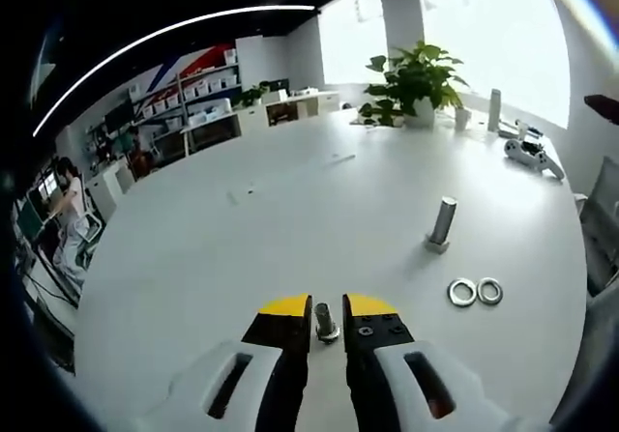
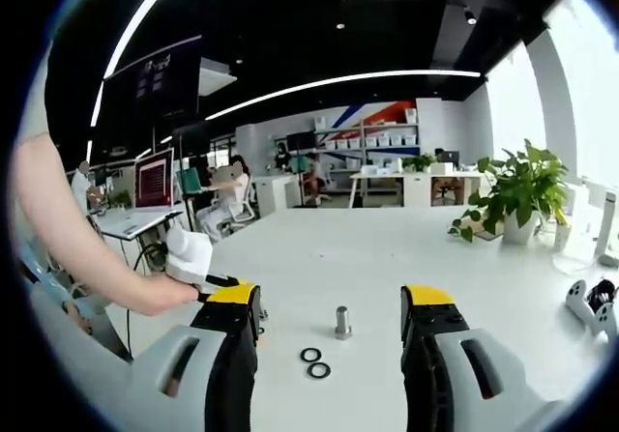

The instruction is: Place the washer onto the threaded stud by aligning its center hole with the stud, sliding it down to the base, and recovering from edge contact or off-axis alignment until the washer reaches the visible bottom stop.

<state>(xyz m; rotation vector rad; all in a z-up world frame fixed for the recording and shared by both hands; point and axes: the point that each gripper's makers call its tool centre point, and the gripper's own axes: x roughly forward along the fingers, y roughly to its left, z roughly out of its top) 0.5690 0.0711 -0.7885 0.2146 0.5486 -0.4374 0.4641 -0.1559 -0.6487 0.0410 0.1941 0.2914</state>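
Two washers (image 1: 475, 291) flat on white counter (image 1: 242, 258), touching side by side, beside upright stud (image 1: 442, 223); same pair (image 2: 314, 362) lies just before stud (image 2: 342, 322) in right gripper view. Neither washer on stud: placement not begun, pick-up pending. Left tongs (image 1: 327, 326) narrowed on small threaded stud (image 1: 326, 320), seemingly gripping it. Right tongs (image 2: 331, 318) wide open, empty. Potted plant (image 1: 414, 84) at far counter edge.

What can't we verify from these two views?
- Left gripper view: the small metal part between the left gripper jaws is too small to identify, and contact is unclear.
- Both views: threads on the stud are too small to see.
- Right gripper view: the two washers look like dark rings; touching or apart is unclear.
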